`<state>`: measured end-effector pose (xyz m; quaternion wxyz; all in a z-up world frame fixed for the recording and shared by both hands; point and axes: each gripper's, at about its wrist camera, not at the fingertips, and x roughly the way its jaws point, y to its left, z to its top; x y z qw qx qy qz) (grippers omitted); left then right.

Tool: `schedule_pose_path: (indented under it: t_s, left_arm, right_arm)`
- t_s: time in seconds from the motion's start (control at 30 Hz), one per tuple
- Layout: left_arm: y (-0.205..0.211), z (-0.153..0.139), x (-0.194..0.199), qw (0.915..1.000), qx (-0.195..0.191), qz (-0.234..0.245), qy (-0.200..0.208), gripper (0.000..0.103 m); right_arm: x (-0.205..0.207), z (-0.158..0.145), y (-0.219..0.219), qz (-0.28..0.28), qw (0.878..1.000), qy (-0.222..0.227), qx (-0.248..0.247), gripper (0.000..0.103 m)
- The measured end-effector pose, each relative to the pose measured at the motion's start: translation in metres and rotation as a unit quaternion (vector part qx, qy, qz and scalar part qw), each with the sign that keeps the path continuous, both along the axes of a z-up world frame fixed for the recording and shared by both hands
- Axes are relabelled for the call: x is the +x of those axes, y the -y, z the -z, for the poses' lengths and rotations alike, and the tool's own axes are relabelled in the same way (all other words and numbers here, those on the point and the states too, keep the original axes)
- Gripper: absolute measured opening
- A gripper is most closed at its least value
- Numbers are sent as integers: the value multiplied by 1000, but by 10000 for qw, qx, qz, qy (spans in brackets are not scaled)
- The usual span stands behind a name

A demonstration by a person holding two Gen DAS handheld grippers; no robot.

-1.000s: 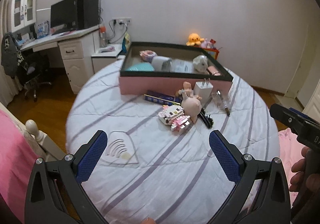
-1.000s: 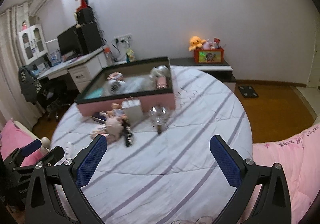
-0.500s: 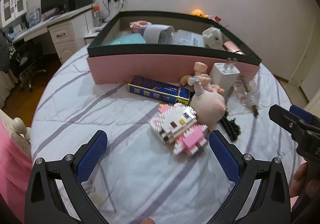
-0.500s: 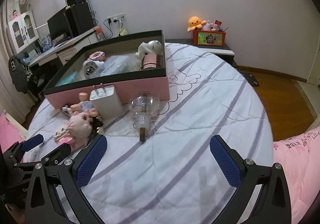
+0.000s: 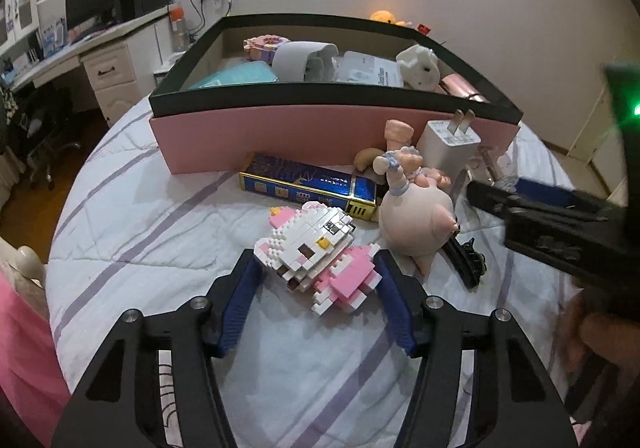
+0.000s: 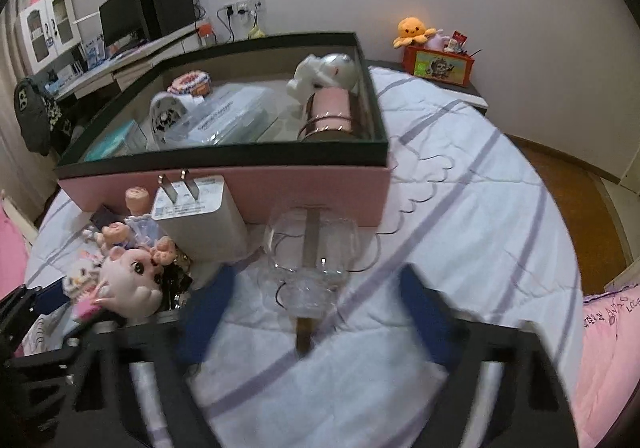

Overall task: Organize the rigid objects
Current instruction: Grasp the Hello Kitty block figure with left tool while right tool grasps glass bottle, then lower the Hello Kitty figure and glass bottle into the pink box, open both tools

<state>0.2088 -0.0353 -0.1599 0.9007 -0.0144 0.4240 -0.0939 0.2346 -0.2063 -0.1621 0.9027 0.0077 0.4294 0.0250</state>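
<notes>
Landmark: pink box (image 5: 304,128) with a dark rim, sitting on a bed (image 5: 160,232) with a white striped cover. Inside the box: a white fan (image 5: 304,60), a teal packet (image 5: 236,77), a white plush (image 5: 418,66) and a pink cylinder (image 6: 332,116) at its right end. Loose items lie in a cluster just in front of the box's near wall: a blue and gold carton (image 5: 308,186) touching the wall's foot, a white charger (image 5: 450,144) standing against the wall with prongs up, a pig doll (image 5: 416,212) lying on its side in front of the charger, a black hair clip (image 5: 466,258) beside the doll, and a white and pink brick cat (image 5: 320,252) nearest the camera. Left tongs (image 5: 318,276) have just been closing and now sit with blue pads on either side of the brick cat, each pad at or against its flanks; I read that as clamped on it, cat resting on the cover. A glass bottle (image 6: 310,260) lies on its side in front of the box's right half, next to the charger. Right tongs (image 6: 316,312) are blurred, have just been closing, pads apart, straddling the bottle's near end with clear gaps both sides, not touching it. Beyond the box: an orange plush (image 6: 412,30).
</notes>
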Motion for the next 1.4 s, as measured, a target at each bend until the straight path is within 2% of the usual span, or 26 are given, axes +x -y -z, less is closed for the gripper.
schedule_pose_path:
  t_s: [0.03, 0.1, 0.23, 0.53, 1.07, 1.2, 1.4]
  left_arm:
    - [-3, -1, 0, 10000, -71, 0, -7, 60]
    - [-8, -2, -1, 9999, -149, -9, -5, 60]
    - [-17, -6, -7, 9996, -257, -97, 34, 60]
    - [-29, -21, -26, 9992, -299, -196, 197, 60]
    - [-38, -76, -63, 9957, -284, -240, 851, 60]
    - [-40, -91, -64, 9940, -243, -234, 1038, 60]
    - [-46, -121, -40, 9894, -187, -257, 1420, 60]
  right_arm:
    - [-1, 1, -1, -4, 10000, 45, -47, 63]
    - [-3, -2, -1, -14, 10000, 95, -15, 46]
    - [-12, -6, 4, -38, 9998, 147, 164, 40]
    - [-40, -22, 6, -160, 9986, 344, 377, 40]
    - [-100, -87, -3, -494, 9916, 1029, 616, 40]
    - [-99, -99, -8, -599, 9893, 1160, 646, 40]
    - [-74, -121, -16, -717, 9871, 1351, 483, 40]
